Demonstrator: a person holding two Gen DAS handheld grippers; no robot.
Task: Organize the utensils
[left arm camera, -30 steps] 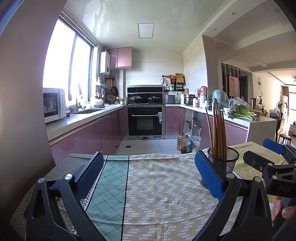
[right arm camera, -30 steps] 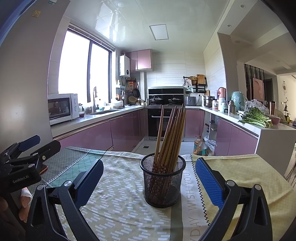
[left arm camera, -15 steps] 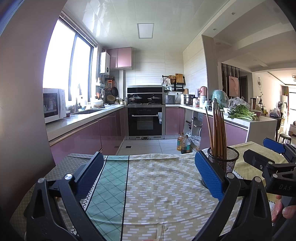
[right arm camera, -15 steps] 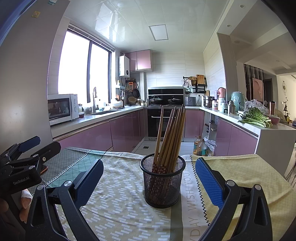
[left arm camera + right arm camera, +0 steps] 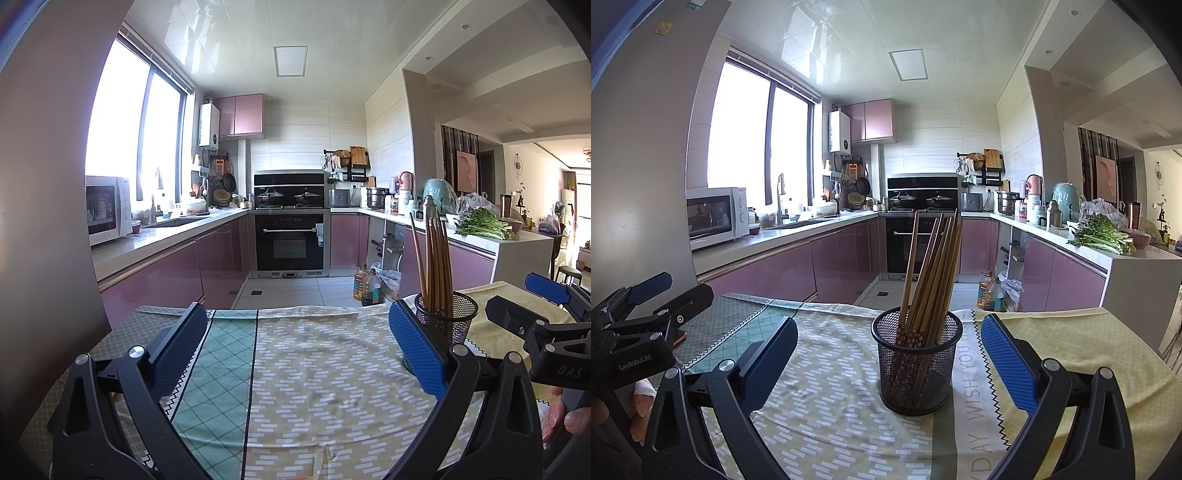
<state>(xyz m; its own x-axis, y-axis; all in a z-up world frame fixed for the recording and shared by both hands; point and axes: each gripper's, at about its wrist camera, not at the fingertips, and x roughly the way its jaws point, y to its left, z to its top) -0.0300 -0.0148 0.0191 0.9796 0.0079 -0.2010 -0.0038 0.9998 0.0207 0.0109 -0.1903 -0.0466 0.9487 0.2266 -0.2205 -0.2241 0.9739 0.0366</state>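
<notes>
Here the right tool (image 5: 888, 363) was spread wide, empty, framing the holder (image 5: 916, 363) at centre frame; advance squarely, avoiding the chopsticks (image 5: 932, 273). The left tool (image 5: 293, 345) was wide, empty.

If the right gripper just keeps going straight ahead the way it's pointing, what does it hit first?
Most likely the black mesh holder full of chopsticks. It stands on the tablecloth centred ahead of the open right gripper, roughly between its fingertips, though the gap is hard to judge.
</notes>
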